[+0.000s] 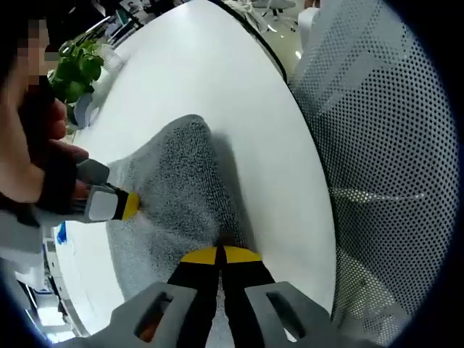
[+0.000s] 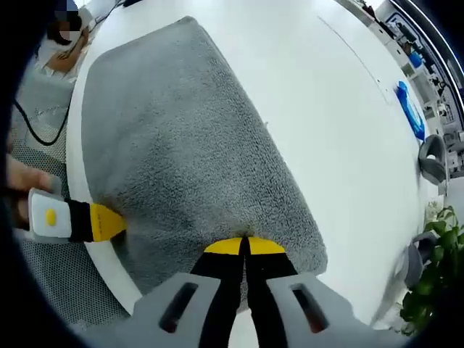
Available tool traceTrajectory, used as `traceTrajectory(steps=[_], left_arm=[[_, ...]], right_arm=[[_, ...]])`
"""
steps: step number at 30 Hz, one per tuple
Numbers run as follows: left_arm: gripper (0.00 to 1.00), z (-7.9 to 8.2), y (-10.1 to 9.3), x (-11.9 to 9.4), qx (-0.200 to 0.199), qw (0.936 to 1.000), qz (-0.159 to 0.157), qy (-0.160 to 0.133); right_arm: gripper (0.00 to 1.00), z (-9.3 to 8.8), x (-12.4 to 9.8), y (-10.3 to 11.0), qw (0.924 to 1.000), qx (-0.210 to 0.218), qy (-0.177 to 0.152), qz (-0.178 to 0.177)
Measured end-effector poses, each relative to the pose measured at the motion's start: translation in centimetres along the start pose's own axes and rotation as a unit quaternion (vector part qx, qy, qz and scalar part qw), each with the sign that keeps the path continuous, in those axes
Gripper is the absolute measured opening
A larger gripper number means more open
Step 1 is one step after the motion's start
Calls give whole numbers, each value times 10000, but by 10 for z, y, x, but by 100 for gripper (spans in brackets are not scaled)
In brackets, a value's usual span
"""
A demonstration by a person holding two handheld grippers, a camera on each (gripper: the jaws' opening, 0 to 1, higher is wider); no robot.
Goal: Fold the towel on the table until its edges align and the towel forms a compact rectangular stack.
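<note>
While your left gripper [image 1: 221, 255] and right gripper [image 2: 244, 246] each pinch the near edge of the one grey towel [image 2: 181, 145], jaws closed on cloth, its long axis runs away from you across the white table [image 2: 326, 94]. Both grips sit side by side; one mesh chair [image 1: 384, 145] stands beside the table.

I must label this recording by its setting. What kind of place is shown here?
Probably an office or lab. The grey towel lies on a large white table; a mesh-backed office chair stands beside it, a potted plant sits at the edge, and more chairs show far behind.
</note>
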State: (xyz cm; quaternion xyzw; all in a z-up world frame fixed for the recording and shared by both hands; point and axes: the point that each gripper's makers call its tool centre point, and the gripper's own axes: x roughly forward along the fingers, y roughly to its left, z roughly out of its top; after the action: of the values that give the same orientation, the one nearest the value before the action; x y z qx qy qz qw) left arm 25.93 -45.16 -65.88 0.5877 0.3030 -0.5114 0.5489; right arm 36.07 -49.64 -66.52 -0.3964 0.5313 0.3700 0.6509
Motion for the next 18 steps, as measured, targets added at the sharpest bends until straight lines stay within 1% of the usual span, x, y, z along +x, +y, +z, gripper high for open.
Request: traceTrajectory(steps=[2, 3, 4, 6, 8, 10, 14, 18], left_arm=[[1, 1, 0, 1, 177, 9998, 33, 61], [1, 2, 0, 1, 214, 9997, 48, 76], [1, 1, 0, 1, 219, 9997, 65, 105], [1, -1, -1, 0, 254, 9995, 96, 191], [0, -3, -2, 0, 271, 9991, 139, 303], [0, -5, -3, 0, 311, 9988, 166, 343], [0, -8, -2, -2, 183, 9988, 218, 395], [0, -11, -3, -1, 219, 9974, 224, 647]], right_arm=[[0, -1, 0, 0, 9999, 159, -51, 14], [0, -1, -1, -1, 9996, 258, -131, -10], [0, -2, -1, 0, 9995, 284, -164, -24], [0, -5, -1, 3, 9996, 209, -185, -48], [0, -7, -2, 4, 9997, 180, -157, -24], [0, -7, -2, 5, 9997, 211, -121, 32], [0, -8, -1, 8, 9998, 207, 40, 64], [0, -10, -2, 11, 9999, 67, 149, -34]])
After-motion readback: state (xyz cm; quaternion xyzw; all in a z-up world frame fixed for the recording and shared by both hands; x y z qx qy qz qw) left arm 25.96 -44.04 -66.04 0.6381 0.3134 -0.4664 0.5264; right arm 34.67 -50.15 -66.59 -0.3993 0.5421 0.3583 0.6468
